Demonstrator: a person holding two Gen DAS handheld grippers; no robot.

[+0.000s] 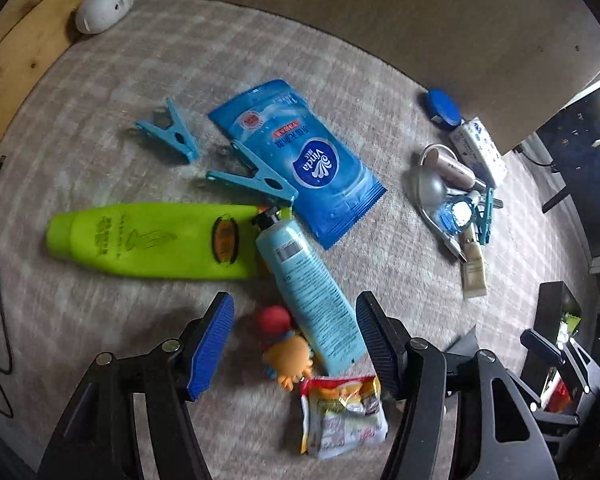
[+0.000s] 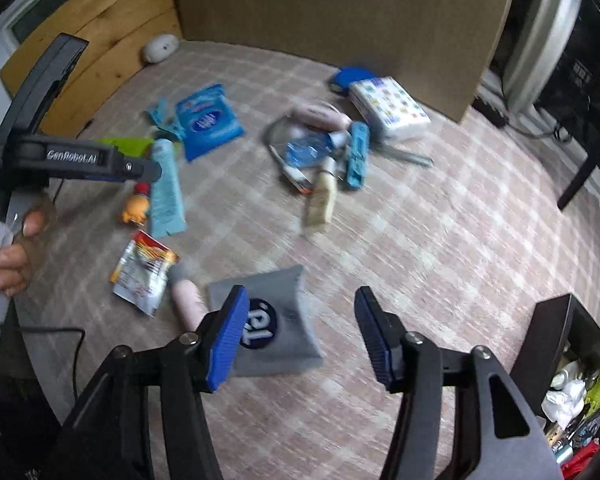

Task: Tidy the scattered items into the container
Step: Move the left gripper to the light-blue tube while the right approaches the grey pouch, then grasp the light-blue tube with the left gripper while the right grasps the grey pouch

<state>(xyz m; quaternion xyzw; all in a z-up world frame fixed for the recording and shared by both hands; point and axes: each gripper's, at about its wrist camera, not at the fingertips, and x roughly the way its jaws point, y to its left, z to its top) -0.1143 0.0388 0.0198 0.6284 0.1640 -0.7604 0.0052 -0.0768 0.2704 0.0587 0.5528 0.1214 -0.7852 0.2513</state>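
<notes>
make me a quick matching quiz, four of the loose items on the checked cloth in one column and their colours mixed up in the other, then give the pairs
Items:
1. big bottle lying on its side
2. wipes pack
3. small toy figure
4. flat pouch with a round dark logo

Colours:
A. grey
B. orange with a red top
C. lime green
D. blue

Pairs: 1-C, 2-D, 3-B, 4-A
</notes>
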